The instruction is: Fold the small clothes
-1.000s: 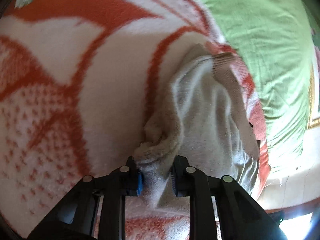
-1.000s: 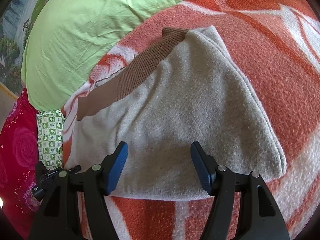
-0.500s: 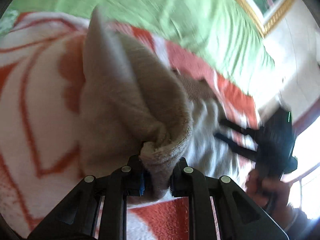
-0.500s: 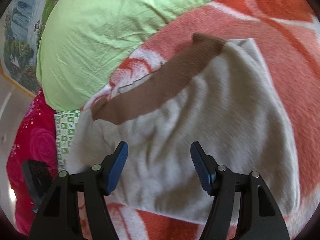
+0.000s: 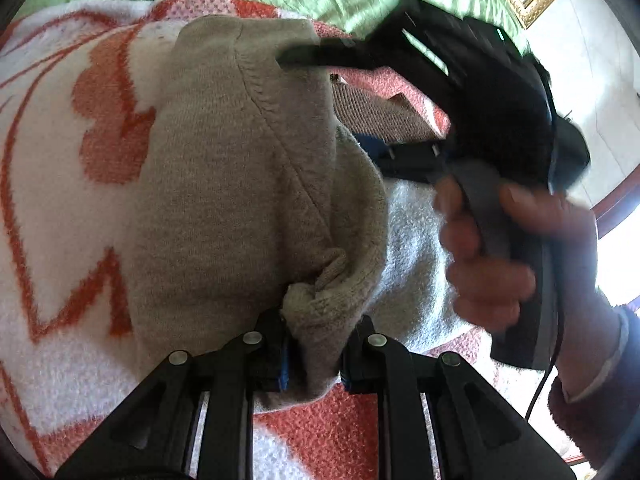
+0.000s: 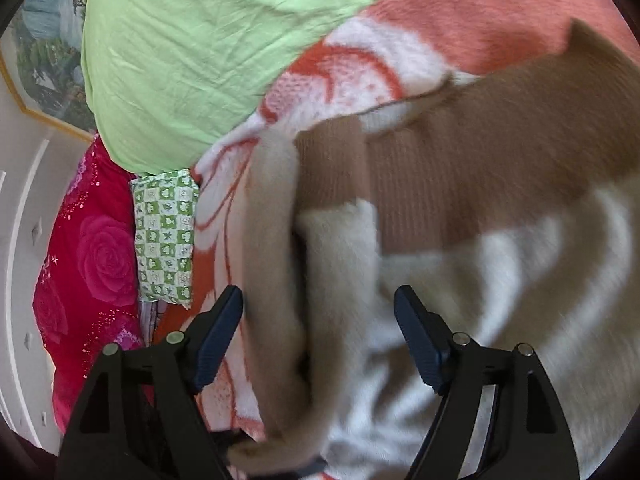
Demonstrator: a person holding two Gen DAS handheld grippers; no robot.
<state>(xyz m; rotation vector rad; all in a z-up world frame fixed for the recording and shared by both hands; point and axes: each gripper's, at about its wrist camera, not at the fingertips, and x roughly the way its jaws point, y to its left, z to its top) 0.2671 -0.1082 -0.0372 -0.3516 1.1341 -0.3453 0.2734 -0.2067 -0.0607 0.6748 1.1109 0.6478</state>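
Now, step: folding the grey garment (image 5: 248,184) over itself on the blanket (image 5: 68,152).
Left hand-held gripper (image 5: 314,354): clamped on garment's bunched edge.
Right hand-held gripper (image 6: 320,340): apart, above garment.
Next: lay the fold flat, release.

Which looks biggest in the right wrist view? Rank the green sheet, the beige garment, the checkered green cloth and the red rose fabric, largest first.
1. beige garment, though it lies nearest the camera, so this is partly nearness.
2. green sheet.
3. red rose fabric.
4. checkered green cloth, clearly smallest.
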